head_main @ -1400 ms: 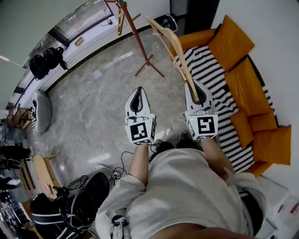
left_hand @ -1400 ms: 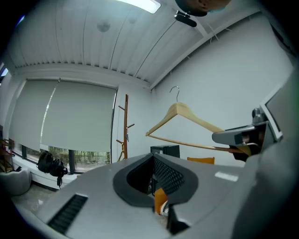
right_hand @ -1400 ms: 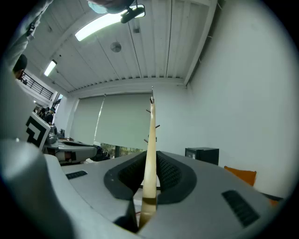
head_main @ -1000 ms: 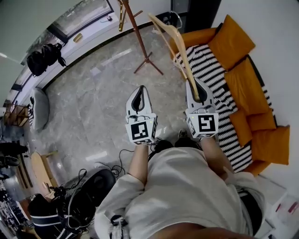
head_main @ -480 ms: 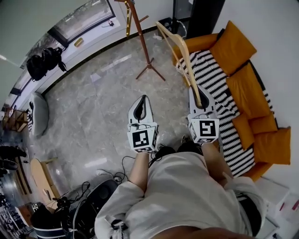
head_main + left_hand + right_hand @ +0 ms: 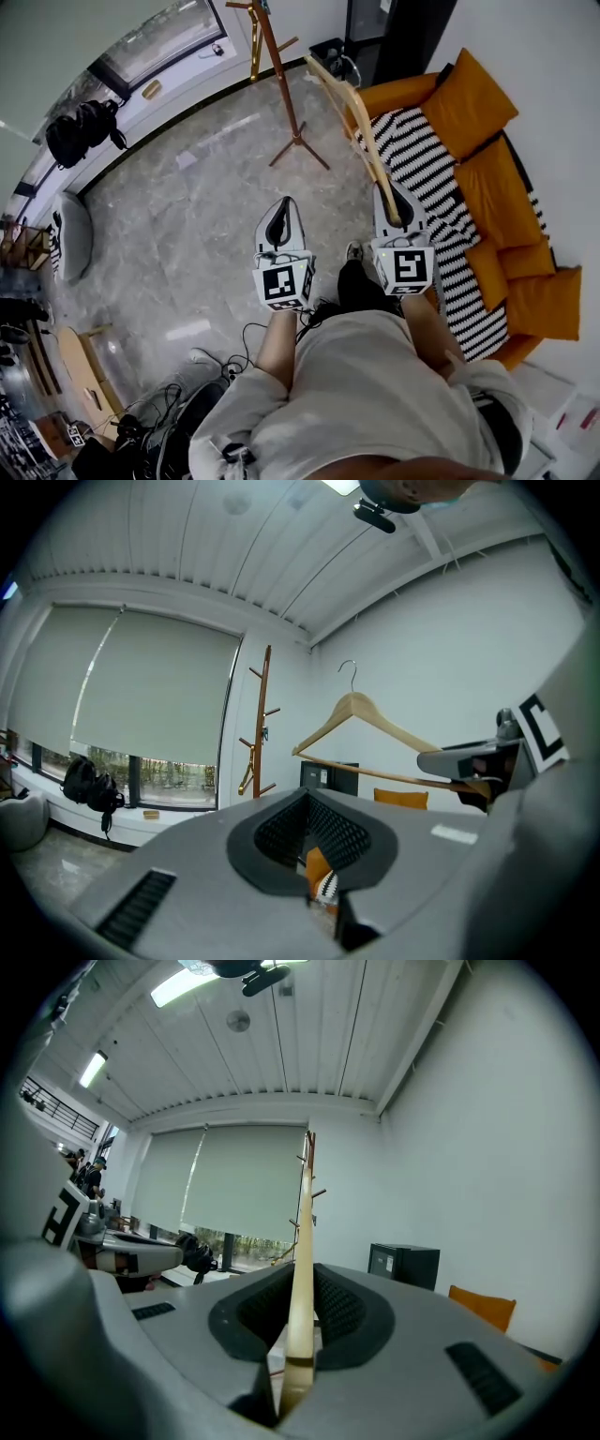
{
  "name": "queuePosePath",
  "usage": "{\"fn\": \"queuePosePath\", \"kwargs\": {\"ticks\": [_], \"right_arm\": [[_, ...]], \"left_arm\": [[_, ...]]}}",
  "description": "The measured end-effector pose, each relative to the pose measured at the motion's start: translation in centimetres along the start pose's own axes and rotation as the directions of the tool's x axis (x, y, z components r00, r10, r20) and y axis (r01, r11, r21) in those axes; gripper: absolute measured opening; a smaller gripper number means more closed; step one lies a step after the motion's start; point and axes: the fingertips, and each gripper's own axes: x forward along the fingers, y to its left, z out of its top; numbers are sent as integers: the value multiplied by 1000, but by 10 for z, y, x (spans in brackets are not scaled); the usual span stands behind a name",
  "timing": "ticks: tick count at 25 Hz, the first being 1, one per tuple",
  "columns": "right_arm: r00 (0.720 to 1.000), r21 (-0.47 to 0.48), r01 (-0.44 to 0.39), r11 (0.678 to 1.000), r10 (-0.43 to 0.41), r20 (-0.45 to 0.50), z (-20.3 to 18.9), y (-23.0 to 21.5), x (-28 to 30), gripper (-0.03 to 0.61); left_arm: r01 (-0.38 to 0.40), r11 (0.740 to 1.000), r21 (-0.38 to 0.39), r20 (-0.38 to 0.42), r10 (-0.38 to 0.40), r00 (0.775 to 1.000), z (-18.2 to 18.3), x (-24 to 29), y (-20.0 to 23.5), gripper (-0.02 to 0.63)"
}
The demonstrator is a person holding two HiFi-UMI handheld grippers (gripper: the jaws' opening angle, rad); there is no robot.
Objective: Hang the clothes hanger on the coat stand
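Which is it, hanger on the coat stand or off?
Off: the right hand-held gripper clamps the hanger, apart from the coat stand.

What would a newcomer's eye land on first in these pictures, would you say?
Most likely the wooden hanger, clamped by one end in the right gripper and jutting forward in the head view. Next, the bright orange cushions on the striped sofa at right, and the wooden coat stand ahead on the grey stone floor.

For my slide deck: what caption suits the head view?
Right gripper holds a wooden hanger by one end, coat stand ahead; left gripper empty.
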Motion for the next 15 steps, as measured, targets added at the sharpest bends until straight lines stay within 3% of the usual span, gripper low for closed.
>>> {"fn": "queuePosePath", "kwargs": {"ticks": [10,15], "right_arm": [[1000,33,-19,999,20,-17,-9,-61,88,46],[999,52,-32,998,33,-22,-15,-98,120,46]], "left_arm": [[-17,999,39,-1,17,1000,14,107,1,9],[-18,999,27,-53,19,998,15,151,-15,9]]}}
